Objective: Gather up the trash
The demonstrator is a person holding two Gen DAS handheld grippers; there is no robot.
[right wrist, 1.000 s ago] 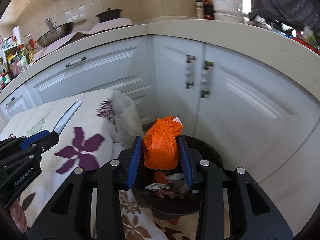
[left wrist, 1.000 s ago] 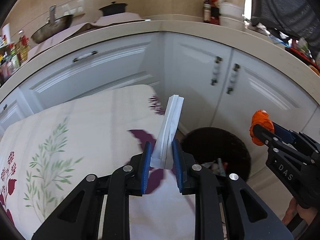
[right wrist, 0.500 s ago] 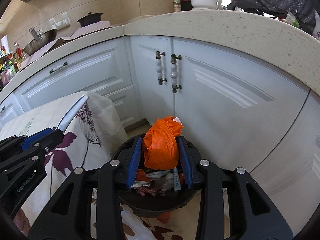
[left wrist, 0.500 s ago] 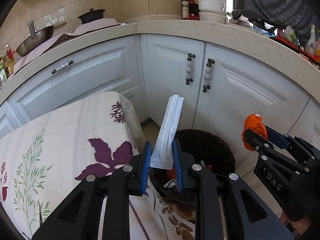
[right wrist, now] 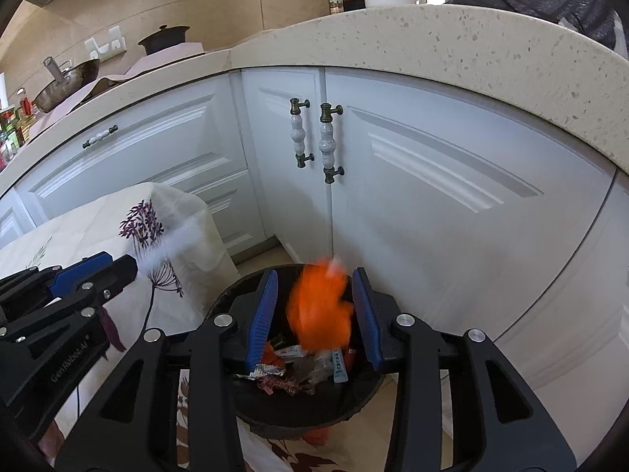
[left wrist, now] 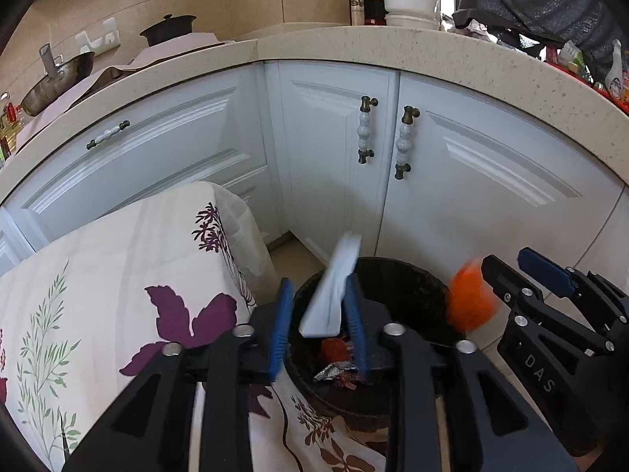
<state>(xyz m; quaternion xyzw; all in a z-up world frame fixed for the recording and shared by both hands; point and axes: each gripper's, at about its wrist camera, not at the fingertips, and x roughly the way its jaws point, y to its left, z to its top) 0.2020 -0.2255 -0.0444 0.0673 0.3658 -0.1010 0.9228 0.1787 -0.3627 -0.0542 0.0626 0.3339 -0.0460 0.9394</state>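
Bin (right wrist: pixel 243 397) below, orange wrapper (right wrist: pixel 320 310) between opening fingers (right wrist: pixel 261 314)

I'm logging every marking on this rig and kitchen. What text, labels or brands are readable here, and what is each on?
"DAS": on the side of the right gripper, left wrist view.
"GenRobot.AI": on the side of the left gripper, right wrist view; slightly blurred.
Oil bottle label: too small to read.
Wrappers in the trash bin: too blurred to read.

I see bright daylight, prob from upper right; soft sheen on cabinet doors (left wrist: pixel 491 165). Heavy fisheye bend w/ dark vignette at corners. Motion blur on orange wad (right wrist: pixel 320 306) & white packet (left wrist: pixel 332 291); rest is sharp.
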